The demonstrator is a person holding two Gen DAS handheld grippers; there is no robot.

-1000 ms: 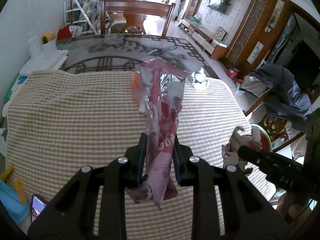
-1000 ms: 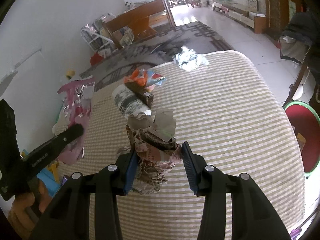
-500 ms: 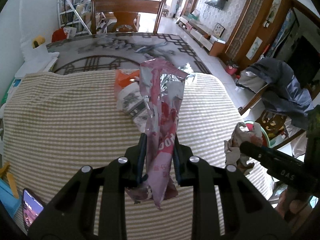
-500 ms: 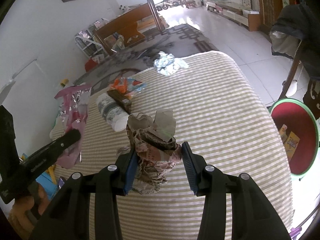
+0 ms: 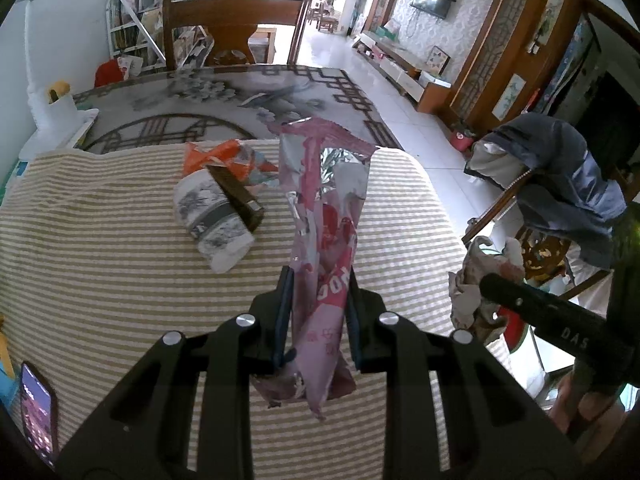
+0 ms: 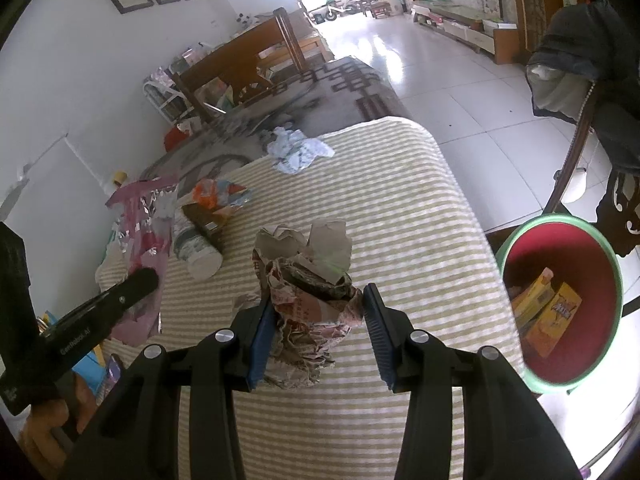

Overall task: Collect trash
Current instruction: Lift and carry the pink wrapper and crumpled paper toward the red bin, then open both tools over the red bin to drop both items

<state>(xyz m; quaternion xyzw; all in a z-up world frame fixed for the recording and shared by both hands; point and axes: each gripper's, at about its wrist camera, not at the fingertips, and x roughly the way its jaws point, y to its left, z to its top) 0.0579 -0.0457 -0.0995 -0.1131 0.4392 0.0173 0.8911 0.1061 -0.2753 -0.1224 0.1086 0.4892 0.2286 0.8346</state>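
Note:
My left gripper point(image 5: 319, 312) is shut on a long pink foil snack wrapper point(image 5: 326, 216) that stands up between its pads above the striped tablecloth point(image 5: 100, 264). My right gripper point(image 6: 318, 320) is shut on a crumpled wad of brown printed paper point(image 6: 310, 280). That wad point(image 5: 480, 280) and the right gripper's arm show at the right of the left wrist view. The pink wrapper point(image 6: 142, 236) hangs at the left of the right wrist view. A red bin with a green rim point(image 6: 560, 304) stands on the floor right of the table, with yellow boxes inside.
On the cloth lie a paper cup point(image 5: 212, 216) with a brown box across it, an orange wrapper point(image 5: 224, 158) and a crumpled white-blue wrapper point(image 6: 298, 150). A phone point(image 5: 38, 416) lies at the near left edge. A chair draped with a dark jacket point(image 5: 560, 176) stands right.
Both grippers have carried their loads sideways to the right over the table. The cup and orange wrapper slid left in both views, and the red bin has come further into the right wrist view.

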